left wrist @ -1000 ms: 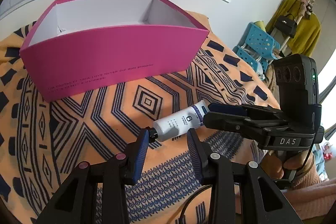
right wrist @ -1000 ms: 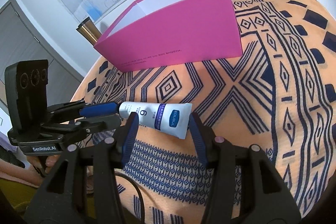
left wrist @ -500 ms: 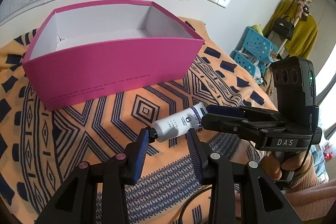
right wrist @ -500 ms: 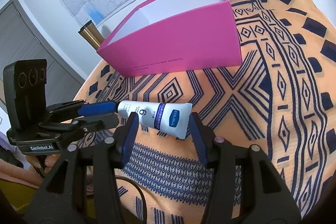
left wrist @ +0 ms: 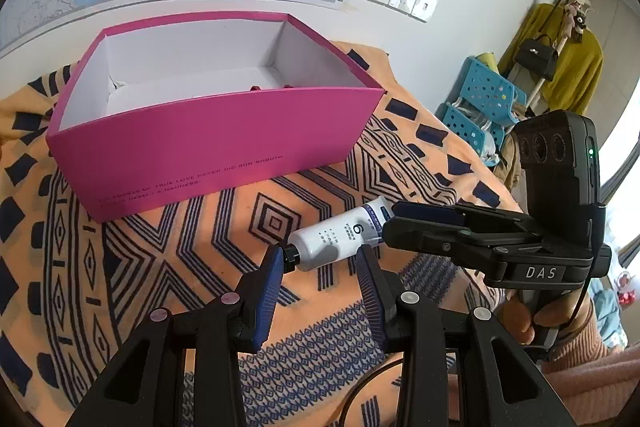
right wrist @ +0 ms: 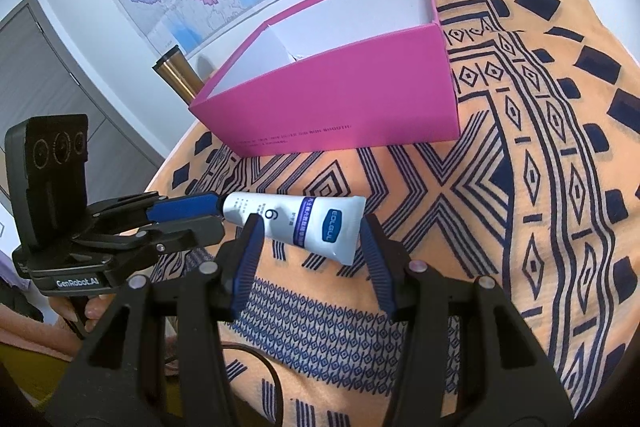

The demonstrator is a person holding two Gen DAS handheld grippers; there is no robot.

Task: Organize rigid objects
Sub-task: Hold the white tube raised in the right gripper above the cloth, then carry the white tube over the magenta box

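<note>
**Tube held at both ends, box not yet reached**

Nearest, the left gripper has its jaws closed in on the cap end of the white tube. The right gripper looks clamped on the flat crimped end. The tube hangs between them just above the patterned cloth, short of the pink box.

Two grips on one small tube invite trouble. If the hands drift apart or twist against each other, the tube could bend, slip from one pair of jaws, or squeeze out at the cap. If one side lets go while the other holds only an edge, the tube may swing down and drop onto the cloth.

How firmly each pad presses is hard to judge, since the fingers cover the contact points. The box's near wall hides much of its floor, and a small pink shape at the rim cannot be identified. Behind the box, a gold cylinder is partly hidden.
</note>
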